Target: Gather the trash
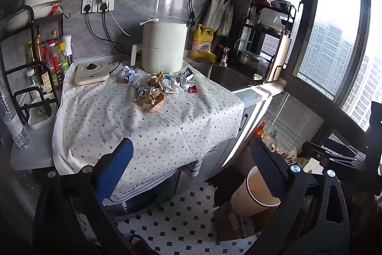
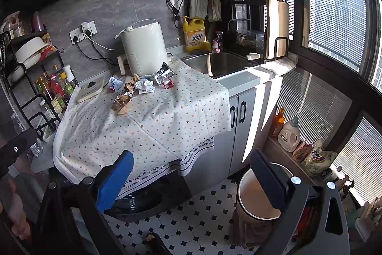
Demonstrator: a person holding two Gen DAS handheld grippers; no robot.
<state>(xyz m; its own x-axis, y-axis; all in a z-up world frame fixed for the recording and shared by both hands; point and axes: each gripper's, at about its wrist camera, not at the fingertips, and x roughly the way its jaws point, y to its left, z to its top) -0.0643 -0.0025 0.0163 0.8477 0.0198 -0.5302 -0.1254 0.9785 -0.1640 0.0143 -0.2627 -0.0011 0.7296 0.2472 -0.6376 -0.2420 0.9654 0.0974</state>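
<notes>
Left gripper (image 1: 191,173) being held wide open, nothing gripped, well short of air fryer (image 1: 164,46). Trash pile (image 1: 158,86) lying on dotted cloth (image 1: 143,126) just in front of air fryer. Nearest brown paper wad (image 1: 150,99) probably best being approached low, jaws straddling it. Hob (image 1: 92,72) sitting left of air fryer, sink (image 1: 226,78) right. Right gripper (image 2: 191,176) likewise being held wide open, empty; bin (image 2: 260,202) waiting below on floor, right of air fryer.
</notes>
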